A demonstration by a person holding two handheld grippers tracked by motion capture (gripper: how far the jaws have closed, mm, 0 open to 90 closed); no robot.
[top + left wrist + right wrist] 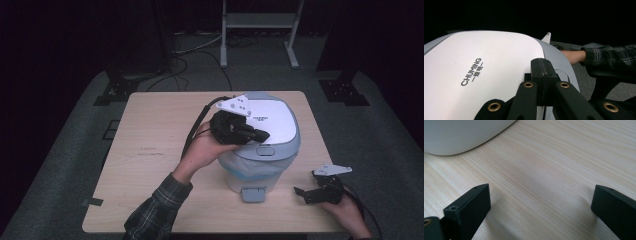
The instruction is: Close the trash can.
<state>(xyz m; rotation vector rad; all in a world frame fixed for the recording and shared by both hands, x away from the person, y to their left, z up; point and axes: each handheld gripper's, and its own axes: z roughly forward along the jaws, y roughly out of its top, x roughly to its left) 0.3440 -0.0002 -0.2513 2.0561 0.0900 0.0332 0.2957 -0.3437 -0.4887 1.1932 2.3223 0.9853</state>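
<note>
A pedal bin stands on the wooden table (pixel 150 150), with a white lid (pixel 272 117) marked CHUMING (pixel 471 72), a grey rim, a pale body (pixel 250 172) and a grey foot pedal (pixel 253 194) at its front. My left gripper (pixel 262 135) is shut with nothing between its jaws. Its closed tips (pixel 542 67) lie over the front left part of the lid, close to the rim. My right gripper (pixel 303 194) rests low on the table to the right of the bin, open and empty (pixel 541 202), with the bin's wall (pixel 461 135) ahead on its left.
A metal stand (pixel 257 30) and loose cables (pixel 200 55) sit on the dark floor behind the table. Black stand bases (pixel 115 90) flank the far corners. A plaid sleeve (pixel 609 56) reaches in beyond the bin.
</note>
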